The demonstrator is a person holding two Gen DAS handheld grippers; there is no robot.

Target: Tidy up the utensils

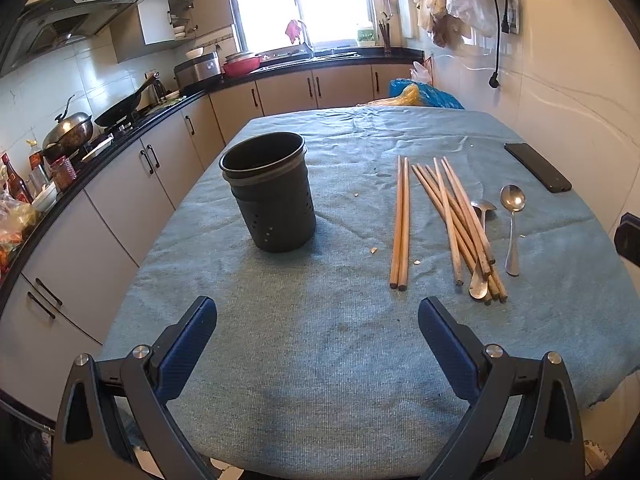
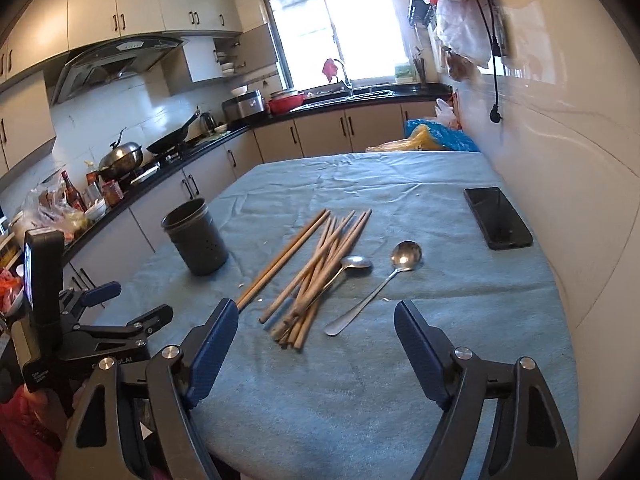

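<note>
A dark perforated utensil holder (image 1: 270,192) (image 2: 196,240) stands upright on the blue-grey cloth. Right of it lie a pair of wooden chopsticks (image 1: 401,222) (image 2: 286,258), a loose pile of several more chopsticks (image 1: 460,224) (image 2: 320,276) and two metal spoons, one (image 1: 480,248) (image 2: 352,264) partly under the pile, the other (image 1: 513,224) (image 2: 380,284) lying apart. My left gripper (image 1: 318,308) hangs open near the table's front edge, short of everything. My right gripper (image 2: 316,312) is open too, nothing between its fingers, just in front of the pile's near ends.
A black phone (image 1: 538,167) (image 2: 498,218) lies at the table's right side by the white wall. The table's left edge faces a counter (image 1: 100,148) crowded with pots and bottles. Blue and yellow bags (image 2: 432,138) sit behind the far edge. The left gripper's body (image 2: 92,320) shows at left.
</note>
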